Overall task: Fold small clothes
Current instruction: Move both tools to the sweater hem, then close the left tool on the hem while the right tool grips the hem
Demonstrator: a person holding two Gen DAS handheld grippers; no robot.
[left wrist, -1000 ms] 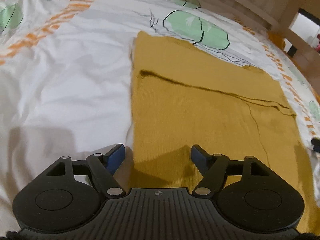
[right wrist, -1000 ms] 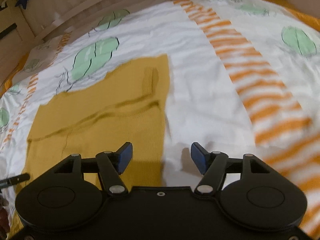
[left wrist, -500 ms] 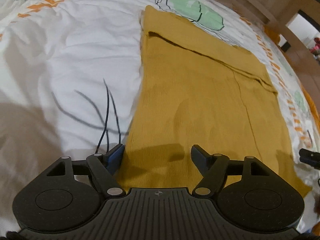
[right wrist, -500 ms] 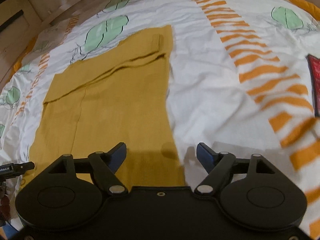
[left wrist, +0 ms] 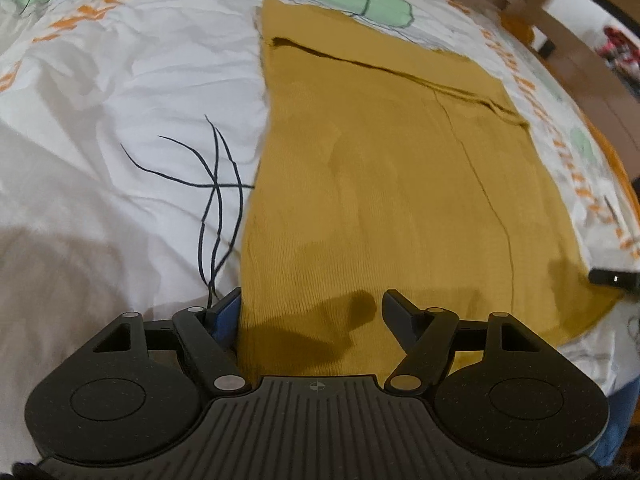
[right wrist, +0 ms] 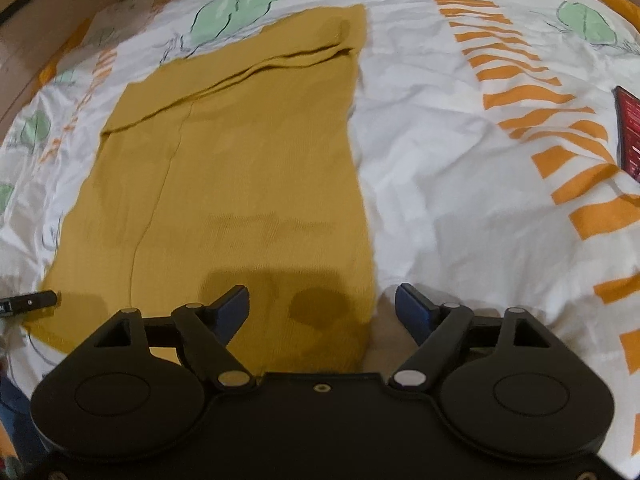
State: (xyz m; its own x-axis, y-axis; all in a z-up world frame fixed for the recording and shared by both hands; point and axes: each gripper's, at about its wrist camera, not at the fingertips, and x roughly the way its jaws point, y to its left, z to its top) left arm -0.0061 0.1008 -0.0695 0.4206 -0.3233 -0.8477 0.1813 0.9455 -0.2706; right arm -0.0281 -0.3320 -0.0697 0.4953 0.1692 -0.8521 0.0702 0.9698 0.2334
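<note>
A mustard-yellow knit garment (left wrist: 380, 184) lies flat on the bed, with a folded band across its far end. It also shows in the right wrist view (right wrist: 240, 168). My left gripper (left wrist: 312, 308) is open and empty, straddling the garment's near left edge. My right gripper (right wrist: 322, 304) is open and empty, straddling the garment's near right edge. The tip of the right gripper (left wrist: 612, 278) shows at the right edge of the left wrist view, and the tip of the left gripper (right wrist: 28, 302) at the left edge of the right wrist view.
The bed cover (right wrist: 440, 152) is white with orange stripes and green leaf prints. A dark red flat object (right wrist: 630, 132) lies at the far right. A wooden bed frame (left wrist: 560, 4) runs along the far side.
Both grippers have drawn back toward the garment's near end, so more of its length shows. Both stay open and empty.
</note>
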